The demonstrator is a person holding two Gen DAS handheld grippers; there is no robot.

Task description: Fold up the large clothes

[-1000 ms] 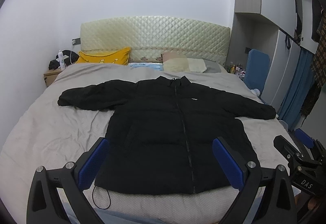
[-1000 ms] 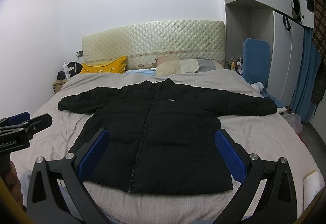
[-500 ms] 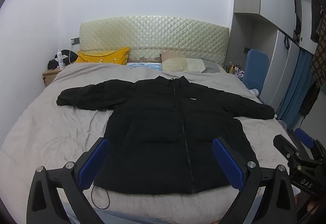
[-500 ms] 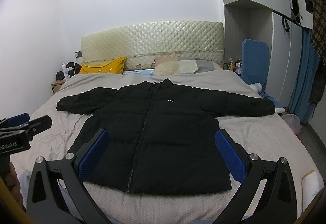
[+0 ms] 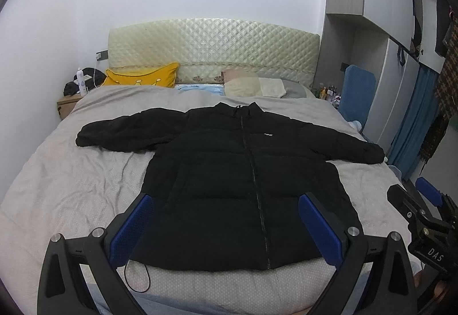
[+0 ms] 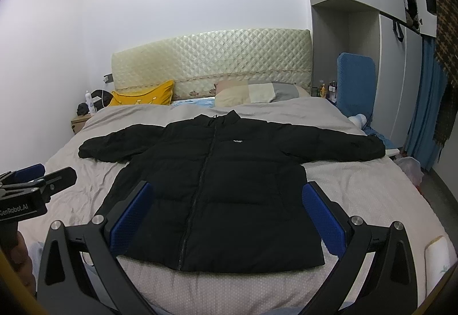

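Observation:
A black puffer jacket (image 5: 237, 180) lies flat and zipped on the grey bed (image 5: 71, 186), front up, both sleeves spread sideways. It also shows in the right wrist view (image 6: 223, 186). My left gripper (image 5: 229, 217) is open and empty, held above the jacket's hem near the foot of the bed. My right gripper (image 6: 229, 212) is open and empty too, also above the hem. The right gripper shows at the right edge of the left wrist view (image 5: 420, 209). The left gripper shows at the left edge of the right wrist view (image 6: 34, 180).
A quilted headboard (image 5: 211, 49), a yellow pillow (image 5: 143, 77) and a beige pillow (image 5: 254, 86) are at the bed's far end. A nightstand (image 5: 67, 104) stands at the left. A blue chair (image 5: 357, 94), wardrobe (image 6: 363, 29) and blue curtain (image 6: 426, 114) line the right side.
Both views have shifted very slightly; the jacket lies the same. Both grippers stay open and empty.

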